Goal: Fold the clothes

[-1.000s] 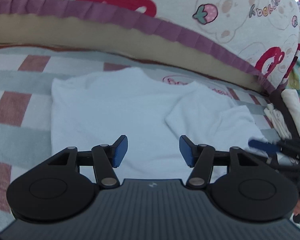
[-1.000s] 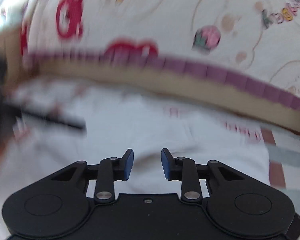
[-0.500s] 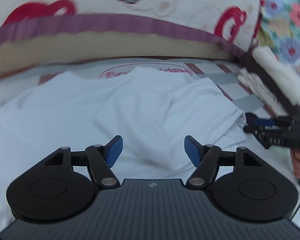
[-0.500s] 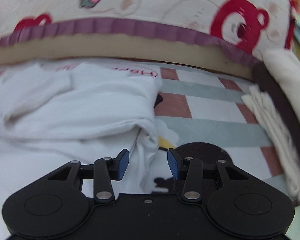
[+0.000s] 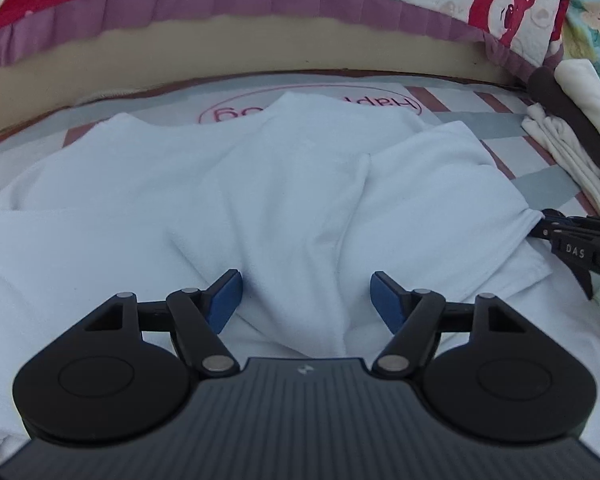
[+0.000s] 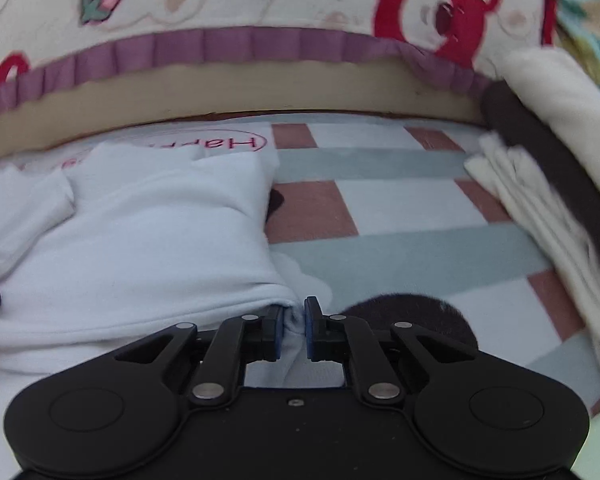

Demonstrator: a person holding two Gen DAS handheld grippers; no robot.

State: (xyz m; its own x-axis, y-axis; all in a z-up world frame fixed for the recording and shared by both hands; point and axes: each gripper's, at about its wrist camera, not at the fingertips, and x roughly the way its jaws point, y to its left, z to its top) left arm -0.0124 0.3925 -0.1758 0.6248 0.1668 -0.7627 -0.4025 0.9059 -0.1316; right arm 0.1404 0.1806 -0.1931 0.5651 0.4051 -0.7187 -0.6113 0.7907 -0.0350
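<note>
A white garment (image 5: 300, 200) lies spread and partly folded on a checked mat (image 6: 400, 208). My left gripper (image 5: 306, 296) is open, low over the garment's near middle, with a raised fold of cloth between its blue pads. My right gripper (image 6: 291, 330) is shut on the garment's right edge (image 6: 290, 320), pinching a small bunch of white cloth. In the left wrist view the right gripper (image 5: 548, 222) shows at the far right, holding the garment's pulled-out corner. The garment also fills the left half of the right wrist view (image 6: 140, 240).
A padded bumper (image 5: 300, 40) with purple trim and red bear prints runs along the back. Folded cream cloths (image 6: 540, 208) and a dark strap (image 6: 540, 152) lie at the right. A dark round print (image 6: 404, 312) marks the mat near the right gripper.
The right gripper has closed on the garment's right edge, having been open before. The left gripper has moved in lower and nearer over the garment and stays open.
</note>
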